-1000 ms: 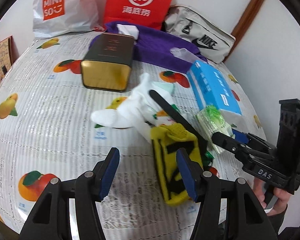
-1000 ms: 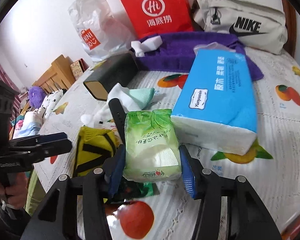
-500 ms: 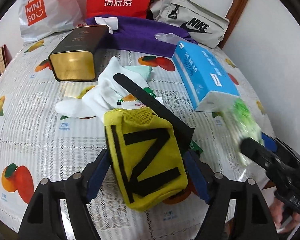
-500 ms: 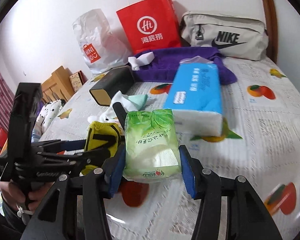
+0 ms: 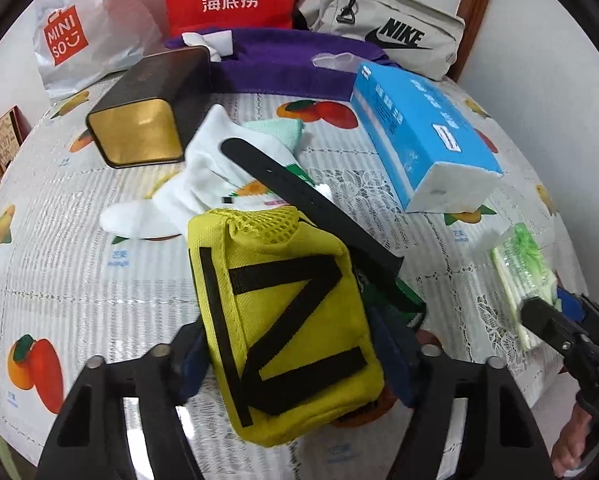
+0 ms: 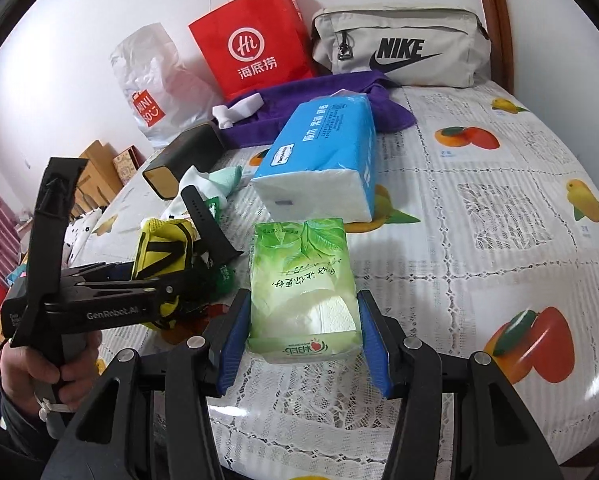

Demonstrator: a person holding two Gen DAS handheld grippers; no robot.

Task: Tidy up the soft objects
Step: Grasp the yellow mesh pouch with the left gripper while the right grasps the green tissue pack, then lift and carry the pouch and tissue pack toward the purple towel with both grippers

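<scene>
1. Left gripper (image 5: 289, 354) jaws, just closing, clamp the yellow pouch (image 5: 283, 320) over the table (image 5: 59, 280).
2. Right gripper (image 6: 303, 344) grips the green tissue pack (image 6: 303, 280), its label legible only in the right view.
3. Farther back: socks (image 5: 203, 184), blue tissue pack (image 6: 323, 152).

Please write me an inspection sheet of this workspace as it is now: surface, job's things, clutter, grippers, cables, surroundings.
Surface: fruit-print lace tablecloth.
Job's things: yellow fabric pouch with black straps; green tissue pack; white socks; purple towel; blue tissue pack.
Clutter: gold-ended dark tin; black strap.
Grippers: left gripper jaws just closing around pouch; right gripper holds green pack.
Cables: nothing seen.
Surroundings: red paper bag; grey Nike bag; white Miniso bag.
</scene>
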